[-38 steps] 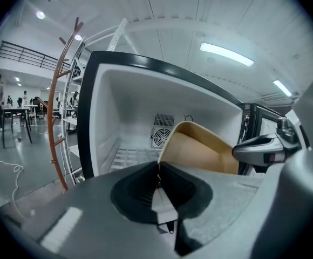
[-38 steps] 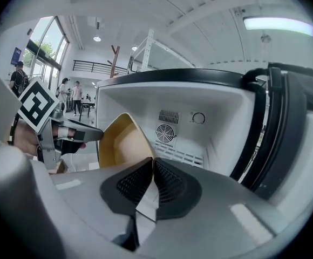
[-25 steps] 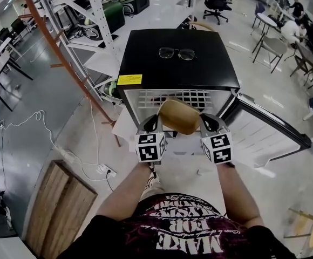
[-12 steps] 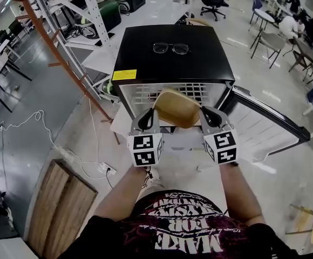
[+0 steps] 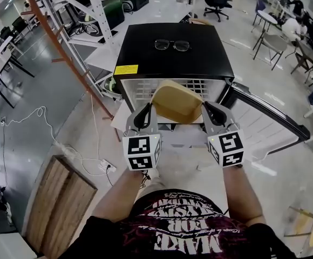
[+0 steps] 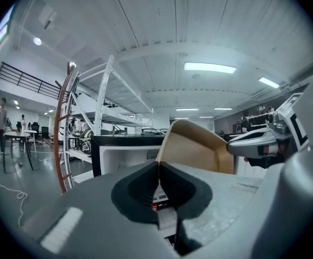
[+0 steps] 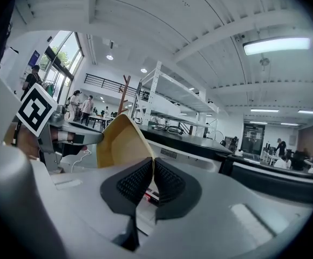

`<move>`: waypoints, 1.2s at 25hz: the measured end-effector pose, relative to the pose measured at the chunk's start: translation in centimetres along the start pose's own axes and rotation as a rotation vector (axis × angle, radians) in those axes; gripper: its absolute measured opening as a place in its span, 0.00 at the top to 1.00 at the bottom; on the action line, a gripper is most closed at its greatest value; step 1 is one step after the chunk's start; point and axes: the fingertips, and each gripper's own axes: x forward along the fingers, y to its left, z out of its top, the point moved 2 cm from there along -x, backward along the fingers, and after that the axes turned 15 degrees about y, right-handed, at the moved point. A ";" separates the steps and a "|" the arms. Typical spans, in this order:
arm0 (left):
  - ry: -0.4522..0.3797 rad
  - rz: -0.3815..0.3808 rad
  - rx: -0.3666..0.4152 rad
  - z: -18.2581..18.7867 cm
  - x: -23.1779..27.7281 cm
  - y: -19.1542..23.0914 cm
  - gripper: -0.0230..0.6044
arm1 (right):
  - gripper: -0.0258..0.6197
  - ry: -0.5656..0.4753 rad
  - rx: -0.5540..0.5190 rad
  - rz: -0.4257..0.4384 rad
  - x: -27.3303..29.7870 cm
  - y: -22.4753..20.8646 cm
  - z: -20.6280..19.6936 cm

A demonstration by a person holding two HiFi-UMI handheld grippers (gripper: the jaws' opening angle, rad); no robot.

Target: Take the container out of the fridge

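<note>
**Container at the fridge mouth, both grippers on its rim**

The container (image 5: 177,101) is a tan, smooth-walled tub. You hold it tilted in the air at the fridge (image 5: 172,63) opening, in front of the white wire shelf (image 5: 137,93). Where its inside shows, you see only plain tan wall. Your left gripper (image 5: 144,116) has its jaws pinched shut on the tub's left rim. Your right gripper (image 5: 215,115) is clamped on the right rim in the same way. The fridge door (image 5: 256,128) stands open on your right. A pair of glasses (image 5: 172,45) lies on the fridge's black top.
</note>
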 end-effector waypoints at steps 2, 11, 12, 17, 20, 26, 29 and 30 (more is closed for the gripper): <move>-0.013 0.006 0.008 0.6 -0.7 -0.1 0.94 | 0.89 -0.013 -0.006 0.003 -0.5 0.0 0.5; -0.063 0.021 0.053 3.4 -3.4 -0.6 0.94 | 0.89 -0.072 -0.015 0.014 -2.9 -0.1 2.8; -0.071 0.021 0.056 3.7 -3.7 -0.7 0.94 | 0.89 -0.079 -0.016 0.014 -3.2 -0.1 3.0; -0.102 0.027 0.077 5.2 -5.0 -1.1 0.94 | 0.89 -0.107 -0.022 0.011 -4.5 -0.3 4.1; -0.115 0.024 0.087 6.0 -5.8 -1.4 0.94 | 0.89 -0.124 -0.017 0.016 -5.2 -0.5 4.7; -0.143 0.022 0.100 7.5 -7.0 -1.7 0.94 | 0.89 -0.157 -0.011 0.028 -6.2 -0.9 5.9; -0.162 0.022 0.104 8.3 -7.6 -1.8 0.94 | 0.89 -0.173 -0.010 0.031 -6.7 -1.1 6.5; -0.167 0.023 0.107 8.6 -7.8 -1.9 0.94 | 0.89 -0.177 -0.010 0.032 -6.8 -1.1 6.7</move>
